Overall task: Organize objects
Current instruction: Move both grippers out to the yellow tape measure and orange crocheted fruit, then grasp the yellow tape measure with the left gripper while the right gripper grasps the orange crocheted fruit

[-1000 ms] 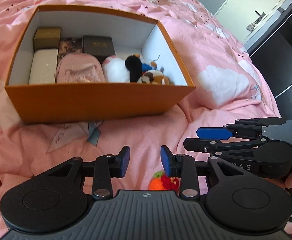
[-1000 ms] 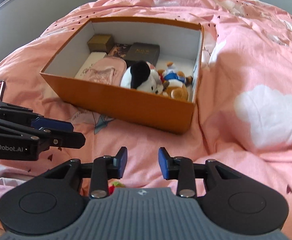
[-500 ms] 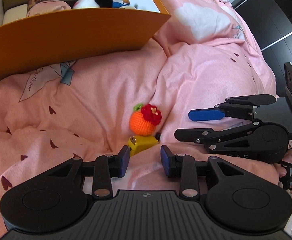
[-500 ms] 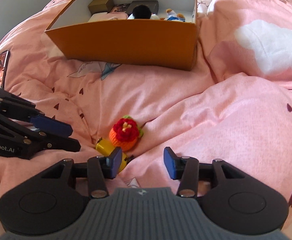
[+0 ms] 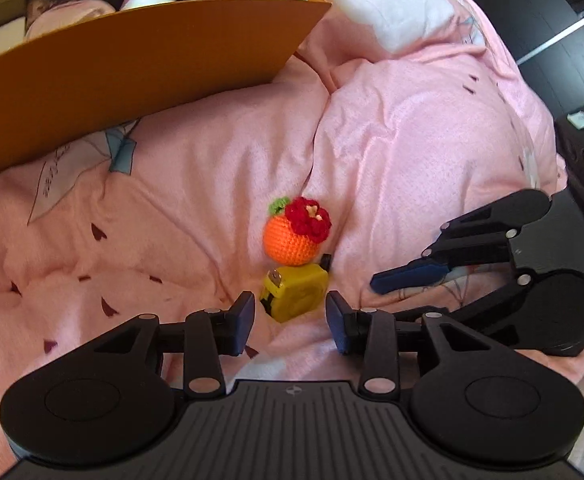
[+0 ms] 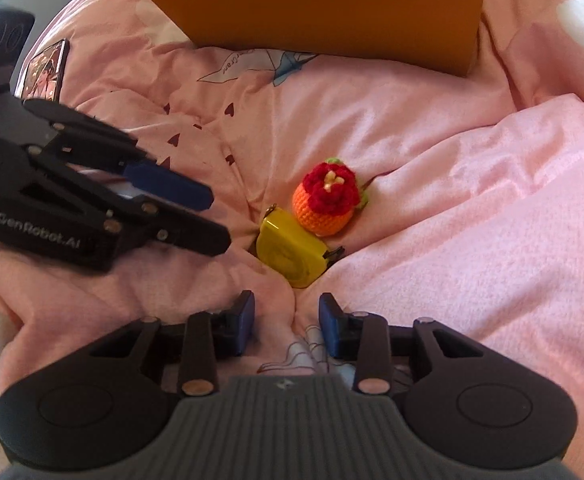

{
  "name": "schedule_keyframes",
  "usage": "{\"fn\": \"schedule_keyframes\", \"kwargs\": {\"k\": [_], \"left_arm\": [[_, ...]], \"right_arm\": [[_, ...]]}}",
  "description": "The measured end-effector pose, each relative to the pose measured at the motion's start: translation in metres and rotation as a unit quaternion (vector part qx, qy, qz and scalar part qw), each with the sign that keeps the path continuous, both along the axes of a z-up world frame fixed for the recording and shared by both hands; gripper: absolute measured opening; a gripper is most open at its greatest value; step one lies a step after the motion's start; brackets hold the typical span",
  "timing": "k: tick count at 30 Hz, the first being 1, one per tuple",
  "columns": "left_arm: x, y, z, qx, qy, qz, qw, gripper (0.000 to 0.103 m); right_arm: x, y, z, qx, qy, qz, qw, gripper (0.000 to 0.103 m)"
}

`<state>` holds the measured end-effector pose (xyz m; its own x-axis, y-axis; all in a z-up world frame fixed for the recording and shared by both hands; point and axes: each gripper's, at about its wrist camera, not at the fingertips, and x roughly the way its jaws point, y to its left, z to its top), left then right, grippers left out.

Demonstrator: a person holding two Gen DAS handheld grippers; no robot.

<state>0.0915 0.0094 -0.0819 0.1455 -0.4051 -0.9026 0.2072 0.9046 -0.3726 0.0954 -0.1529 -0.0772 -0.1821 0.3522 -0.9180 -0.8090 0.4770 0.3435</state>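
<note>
My left hand-held gripper [image 5: 287, 322], jaws just widened and empty, is nearer the yellow plastic tape measure [image 5: 295, 291] just ahead; my right hand-held gripper [image 6: 286, 322] hangs open.

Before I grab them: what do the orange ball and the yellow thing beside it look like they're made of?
Orange ball: crocheted yarn by the look of its stitch rows, soft and matte, with a red yarn flower and green leaf.
Yellow tape measure: probably hard plastic, smooth and slightly glossy, with a small metal tab at its corner.
Both lie on the pink duvet, a wrinkled fabric.
</note>
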Motion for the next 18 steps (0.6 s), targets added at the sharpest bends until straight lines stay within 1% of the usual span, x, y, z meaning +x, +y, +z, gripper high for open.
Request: {"fn": "schedule_keyframes", "kwargs": {"k": [1, 3, 7, 10, 13, 16, 18], "left_arm": [[0.003, -0.005, -0.002, 0.01, -0.002, -0.021, 0.9997, 0.047], [0.009, -0.013, -0.007, 0.019, -0.002, -0.062, 0.9979, 0.053], [0.016, -0.03, -0.022, 0.033, 0.003, -0.114, 0.9929, 0.057], [0.021, -0.036, -0.038, 0.032, 0.02, -0.125, 0.9914, 0.059], [0.02, -0.044, -0.046, 0.052, 0.014, -0.129, 0.9901, 0.059], [0.016, -0.048, -0.049, 0.064, 0.016, -0.129, 0.9895, 0.057], [0.014, -0.049, -0.05, 0.066, 0.017, -0.124, 0.9899, 0.053]], "right_arm": [[-0.001, 0.0, 0.001, -0.001, -0.002, 0.002, 1.0, 0.039], [-0.003, 0.0, 0.0, -0.005, -0.005, 0.003, 1.0, 0.039], [-0.003, -0.002, -0.002, -0.006, -0.003, -0.002, 1.0, 0.039], [-0.002, -0.003, -0.004, -0.008, 0.001, -0.006, 1.0, 0.039], [-0.001, -0.003, -0.008, -0.013, 0.003, -0.006, 1.0, 0.038], [-0.002, -0.001, -0.013, -0.022, 0.003, -0.001, 1.0, 0.037], [-0.002, -0.001, -0.015, -0.025, 0.001, 0.002, 1.0, 0.037]]}}
